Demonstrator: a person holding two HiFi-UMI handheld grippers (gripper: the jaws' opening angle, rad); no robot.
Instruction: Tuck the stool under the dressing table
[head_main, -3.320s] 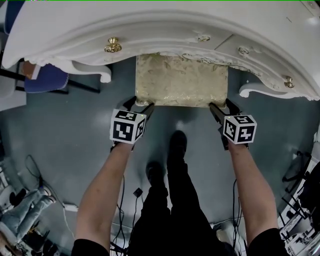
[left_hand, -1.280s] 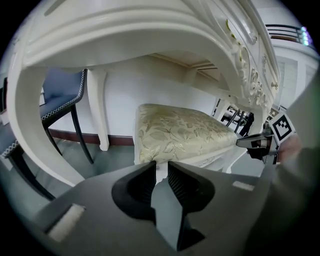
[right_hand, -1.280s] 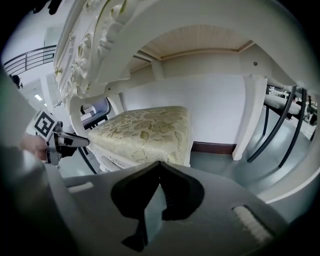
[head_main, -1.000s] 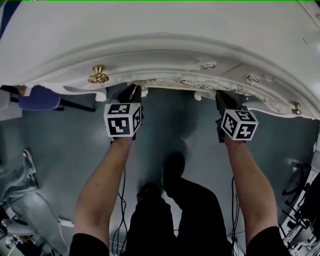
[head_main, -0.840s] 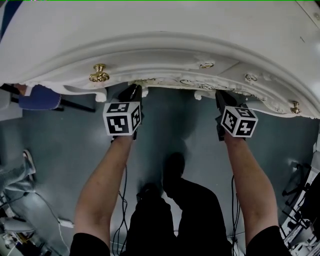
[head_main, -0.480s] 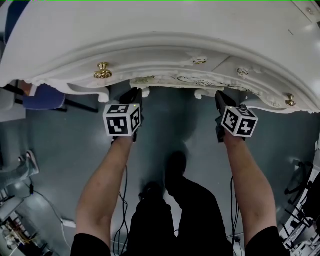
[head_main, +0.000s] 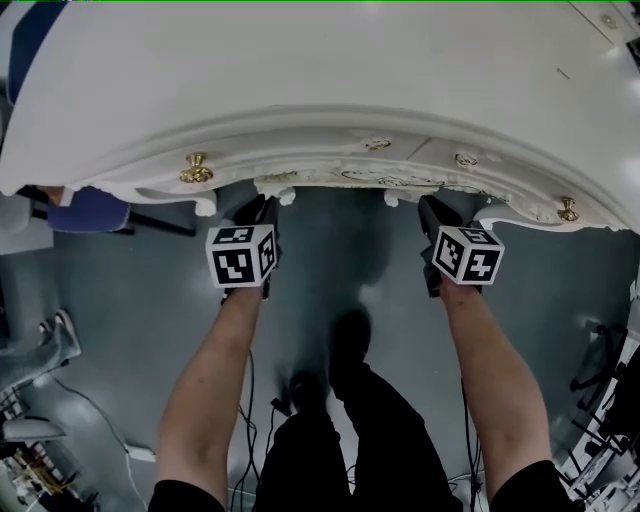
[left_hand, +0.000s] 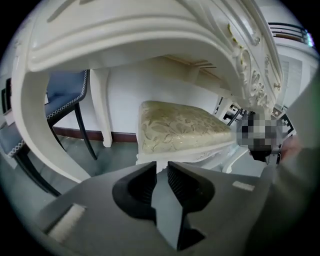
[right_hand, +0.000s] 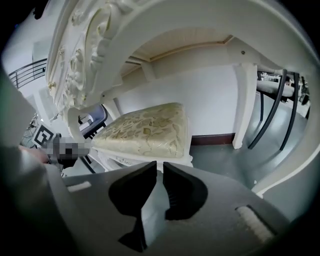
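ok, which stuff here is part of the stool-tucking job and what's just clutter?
Job:
- stool, sitting under the dressing table
- left gripper and right gripper, jaws opening, nothing between them

Lying about:
- blue chair
- floor cables
- dark chair legs

Opening jaws of right gripper (right_hand: 160, 169), nothing between, just short of cushioned stool (right_hand: 147, 131) under carved white dressing table (right_hand: 165, 30).

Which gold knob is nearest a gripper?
The left knob, beside the left gripper; the right knob lies far outside the right gripper. Both grippers' jaws are opening, empty.
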